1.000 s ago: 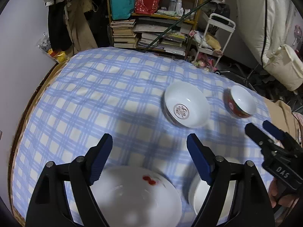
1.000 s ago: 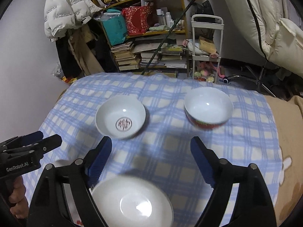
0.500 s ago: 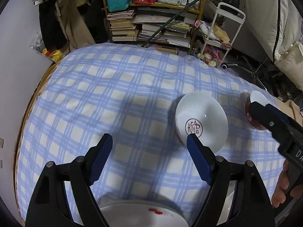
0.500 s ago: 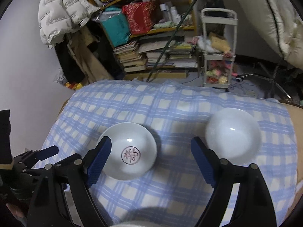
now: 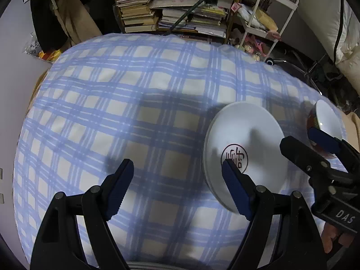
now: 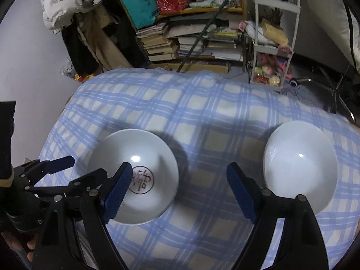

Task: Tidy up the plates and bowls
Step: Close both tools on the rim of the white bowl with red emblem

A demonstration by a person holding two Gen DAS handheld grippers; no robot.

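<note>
Two grippers, both empty: you are carrying your left gripper (image 5: 177, 187) with its blue pads spread wide over the checked tablecloth (image 5: 135, 103), nothing between them, and your right gripper (image 6: 178, 190) is standing just as wide, also gripping nothing.

Looking outward from the left one, its right-hand pad is overlapping the white bowl with the red seal mark (image 5: 244, 153), though you cannot tell whether it is touching the rim or hovering above it. In the right wrist view that same bowl is sitting just behind the right gripper's left pad, and the plain white bowl (image 6: 300, 168) is lying just outside its right pad; bare cloth is showing between the jaws. From the left view this second bowl is showing a red outside, at the table's far right edge. The two bowls are sitting apart on the cloth, both upright.

By the look of it, you are in the approach step, each hand closing on a bowl. Next you are needing to centre one rim between a pair of pads, left on the seal-marked bowl, right on the plain one, then pinch firmly; glazed rims may slip.
</note>
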